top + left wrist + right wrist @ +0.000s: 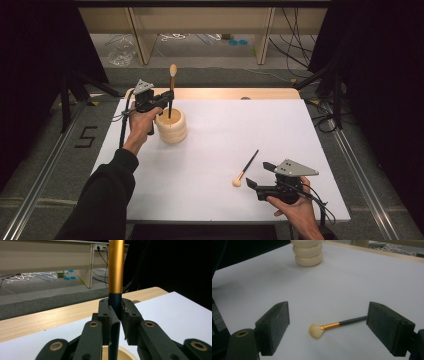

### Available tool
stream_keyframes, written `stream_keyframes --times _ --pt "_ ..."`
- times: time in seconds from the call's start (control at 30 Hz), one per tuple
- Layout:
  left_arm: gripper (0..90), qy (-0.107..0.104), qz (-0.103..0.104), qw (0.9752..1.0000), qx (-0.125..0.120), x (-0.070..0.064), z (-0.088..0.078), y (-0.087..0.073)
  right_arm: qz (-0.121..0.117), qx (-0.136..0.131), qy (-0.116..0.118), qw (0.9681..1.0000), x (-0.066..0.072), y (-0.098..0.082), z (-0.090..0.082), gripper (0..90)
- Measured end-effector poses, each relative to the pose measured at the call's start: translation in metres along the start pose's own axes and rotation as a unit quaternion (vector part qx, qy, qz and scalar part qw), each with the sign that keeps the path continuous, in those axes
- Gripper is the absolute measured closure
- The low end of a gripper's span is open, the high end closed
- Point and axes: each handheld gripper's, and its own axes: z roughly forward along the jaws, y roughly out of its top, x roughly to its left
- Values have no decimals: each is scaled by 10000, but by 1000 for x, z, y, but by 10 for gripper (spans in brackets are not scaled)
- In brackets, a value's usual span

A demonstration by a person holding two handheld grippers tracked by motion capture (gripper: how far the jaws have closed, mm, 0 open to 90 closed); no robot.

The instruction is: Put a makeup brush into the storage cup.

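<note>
My right tool (328, 327) hangs low over the tabletop (280, 135) with its jaws spread wide and nothing between them. Just ahead of it lies a small brush (332, 327), flat on the white surface. In the right gripper view its pale tuft sits about midway between the two jaws and its dark handle runs off toward the right-hand jaw, so the long axis lies across the gap rather than along it. That is what the coming grasp turns on, I judge: either the tool turns to close across the thin handle, or it closes end to end along the brush. From the high view the brush (245, 169) points tuft toward me and handle away to the right, with the right tool (256, 176) beside it and the left one well apart.

My left tool (167, 97) is clamped narrow on a second brush (171, 90), held upright with the tuft on top, the handle going down into the cream ribbed holder (171, 127).

In the left gripper view the gold collar (116, 265) runs out of the top edge and the holder's rim (126, 355) is cut off below. I cannot make out whether the handle's end touches the holder's bottom; it looks partly lowered.
</note>
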Motion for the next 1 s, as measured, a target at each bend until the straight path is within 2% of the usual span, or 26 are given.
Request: stream_keyframes --times 0.03,0.13,0.23,0.3,0.5,1.0 --pt "786 -10 19 10000 3 0 1 -1 -57 -40 -28 10000 -1 0 0 196" --pt "786 -13 -58 10000 -7 -1 3 -2 0 -6 -2 10000 0 0 0 196" --pt "786 -9 -42 10000 -1 1 4 -5 -58 -37 -26 10000 -1 0 0 196" --pt "786 9 -75 10000 -2 2 4 -7 4 0 0 10000 0 0 0 196" --pt "786 80 -124 9999 27 6 5 -13 -48 -33 -25 10000 -1 0 0 196" --pt "786 110 -193 9998 10 8 4 -16 -76 -36 -32 10000 -1 0 1 197"
